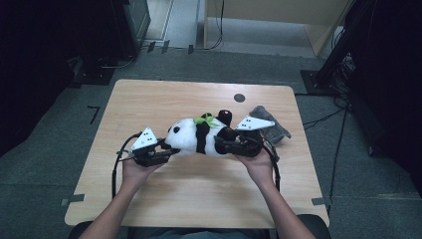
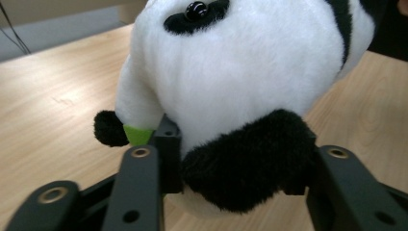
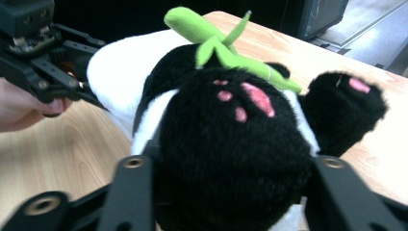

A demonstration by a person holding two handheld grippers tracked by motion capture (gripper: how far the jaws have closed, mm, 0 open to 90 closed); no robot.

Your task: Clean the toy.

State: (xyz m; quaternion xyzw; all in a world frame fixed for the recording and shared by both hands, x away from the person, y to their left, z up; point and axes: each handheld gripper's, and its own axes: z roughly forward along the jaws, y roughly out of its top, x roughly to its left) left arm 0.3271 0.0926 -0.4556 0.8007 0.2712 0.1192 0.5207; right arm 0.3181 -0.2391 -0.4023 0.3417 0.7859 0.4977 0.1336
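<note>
Both grippers are clamping the plush panda (image 1: 199, 137) over the table (image 1: 199, 189): left gripper (image 2: 240, 178) squeezing its black ear, right gripper (image 3: 231, 173) pinching a black foot

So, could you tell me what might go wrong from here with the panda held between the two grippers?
1. The left gripper pinches only the plush panda by its black ear, so the soft fur could slip out.
2. The right gripper grips one foot; pulling the two apart may strain the seams.
3. A dark grey object lies just behind the right hand and could be knocked.
</note>
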